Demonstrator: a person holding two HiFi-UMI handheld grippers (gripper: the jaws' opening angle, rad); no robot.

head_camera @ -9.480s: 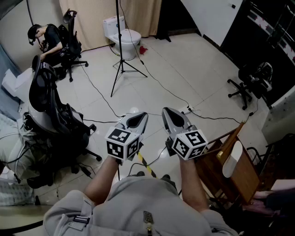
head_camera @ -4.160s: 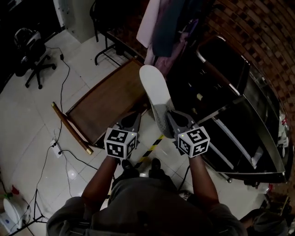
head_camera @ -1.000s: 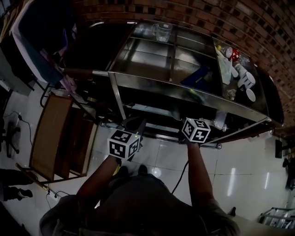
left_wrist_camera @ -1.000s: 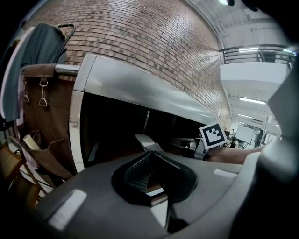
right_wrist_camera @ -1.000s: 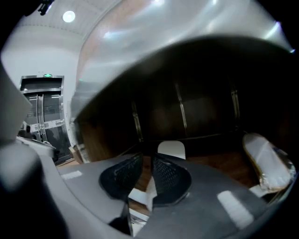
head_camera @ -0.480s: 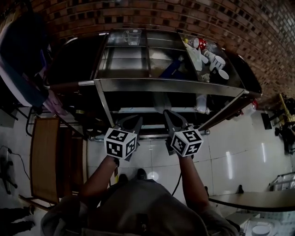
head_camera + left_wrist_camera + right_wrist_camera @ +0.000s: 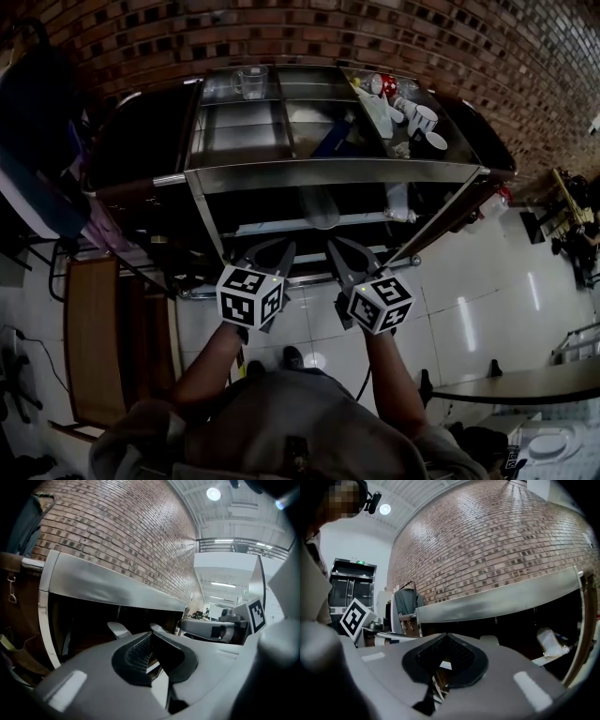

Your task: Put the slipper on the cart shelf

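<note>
Slipper (image 7: 323, 208): lies pale on a lower shelf of the cart (image 7: 328, 171), under its top deck, touched by neither gripper. Left gripper (image 7: 292, 245) and right gripper (image 7: 329, 243): held side by side just in front of the cart, pointing at it, jaws pressed together at the tips, pinching nothing. Mugs (image 7: 424, 119): clustered at the right end of the cart's top.
</note>
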